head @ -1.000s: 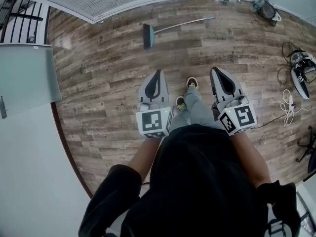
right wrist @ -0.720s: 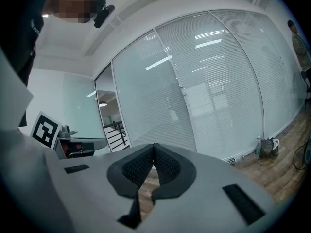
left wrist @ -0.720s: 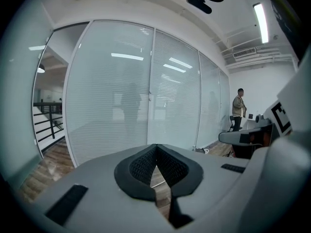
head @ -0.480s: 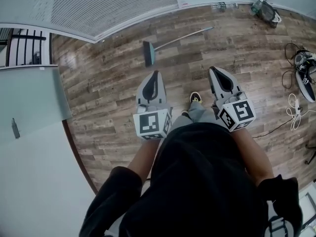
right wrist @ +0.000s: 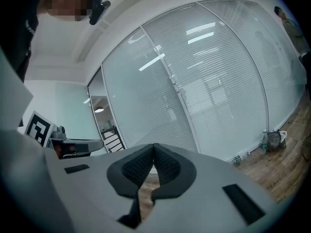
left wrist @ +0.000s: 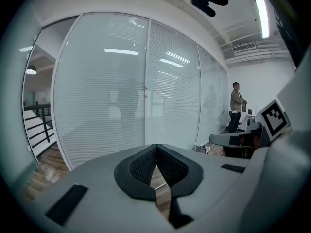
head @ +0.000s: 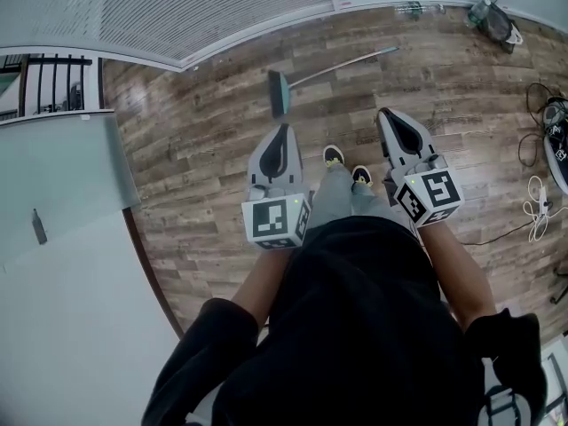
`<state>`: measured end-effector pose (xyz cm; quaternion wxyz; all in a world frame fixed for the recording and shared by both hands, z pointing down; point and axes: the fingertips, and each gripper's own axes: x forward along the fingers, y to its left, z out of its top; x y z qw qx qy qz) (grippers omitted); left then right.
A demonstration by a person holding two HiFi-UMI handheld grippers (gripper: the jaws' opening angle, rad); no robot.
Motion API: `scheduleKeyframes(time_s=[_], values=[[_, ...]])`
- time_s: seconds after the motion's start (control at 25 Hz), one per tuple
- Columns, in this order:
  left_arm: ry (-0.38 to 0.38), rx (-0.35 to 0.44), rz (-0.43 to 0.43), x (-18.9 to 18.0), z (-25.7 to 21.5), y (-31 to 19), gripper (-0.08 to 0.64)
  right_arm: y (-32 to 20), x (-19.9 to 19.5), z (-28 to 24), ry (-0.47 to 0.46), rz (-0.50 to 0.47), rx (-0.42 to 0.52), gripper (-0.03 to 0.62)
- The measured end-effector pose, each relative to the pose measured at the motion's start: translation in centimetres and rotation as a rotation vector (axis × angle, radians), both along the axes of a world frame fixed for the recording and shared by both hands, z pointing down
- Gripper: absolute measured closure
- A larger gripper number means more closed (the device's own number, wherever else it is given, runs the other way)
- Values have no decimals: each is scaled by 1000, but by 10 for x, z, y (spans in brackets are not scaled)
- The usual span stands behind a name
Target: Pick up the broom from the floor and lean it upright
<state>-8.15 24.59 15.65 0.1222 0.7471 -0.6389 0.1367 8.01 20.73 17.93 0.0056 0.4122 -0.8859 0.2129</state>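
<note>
**Two closed, empty grippers above a floor on which the broom lies**

Both pairs of jaws are pressed together at their tips, with nothing between them. In the left gripper view the dark ribbed pads of the left gripper (left wrist: 155, 147) meet at a point, and only floor shows through the narrow slit below. The right gripper view shows the same for the right gripper (right wrist: 154, 146). In the head view the left gripper (head: 283, 131) and right gripper (head: 388, 114) are held side by side at waist height and point away from the person, each carrying its marker cube (head: 277, 221) at the rear. Two shoes (head: 334, 155) stand on the wooden floor (head: 195, 158) between the grippers.

Ahead of the grippers and apart from both, the broom (head: 330, 73) lies flat on the floor. Its teal head (head: 279, 93) is just beyond the left gripper's tip, and its pale handle runs up and to the right towards a glass wall with blinds (head: 204, 7). White cables (head: 537, 204) lie on the floor at the far right, and a dark railing (head: 53, 82) shows at the left. A standing person (left wrist: 237, 106) appears in the distance in the left gripper view.
</note>
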Motion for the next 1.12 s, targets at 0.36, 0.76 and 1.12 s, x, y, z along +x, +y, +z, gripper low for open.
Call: scheduleKeyframes(time_s=[0.36, 0.76, 1.12], values=[[50, -63, 42, -18, 29, -51, 545, -52, -19, 23, 20, 51, -59, 577], [123, -20, 45, -89, 36, -126, 545, -110, -79, 26, 145, 11, -39, 577], [123, -39, 76, -111, 48, -166, 545, -140, -91, 31, 162, 60, -57, 577]])
